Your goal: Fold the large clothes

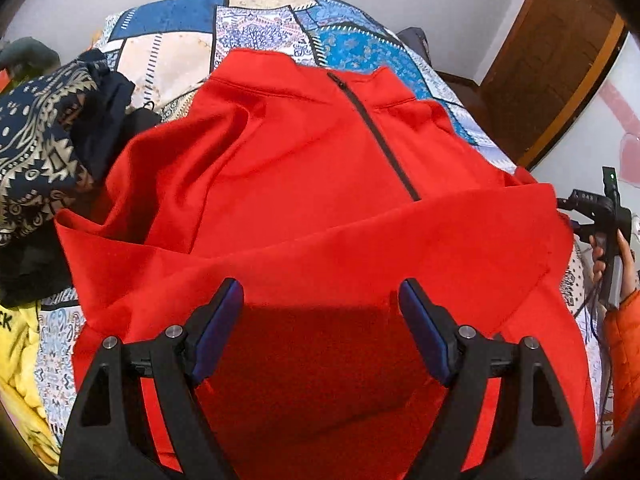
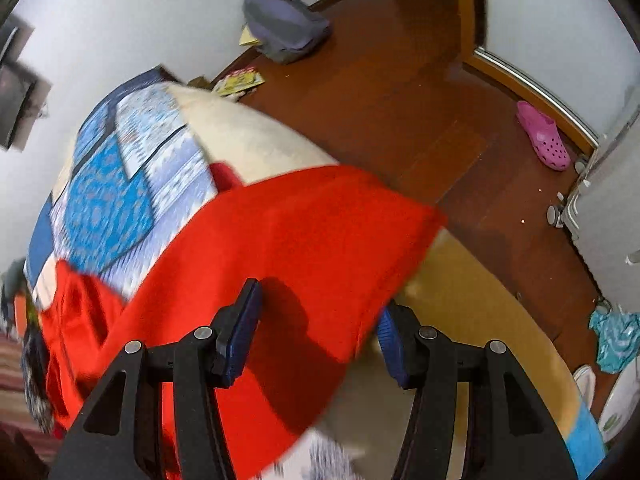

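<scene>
A bed under a patchwork sheet is carrying the red zip-neck top, which is lying spread across it with its lower part already turned up over the zip. The left hand-held gripper is hovering over the near red cloth with its jaws spread and nothing between them, while the right hand-held gripper is hanging likewise spread at the top's side edge by the bed's rim. I judge the next fold is going best if both pinch matching edges and carry them over level, keeping the cloth taut.
</scene>
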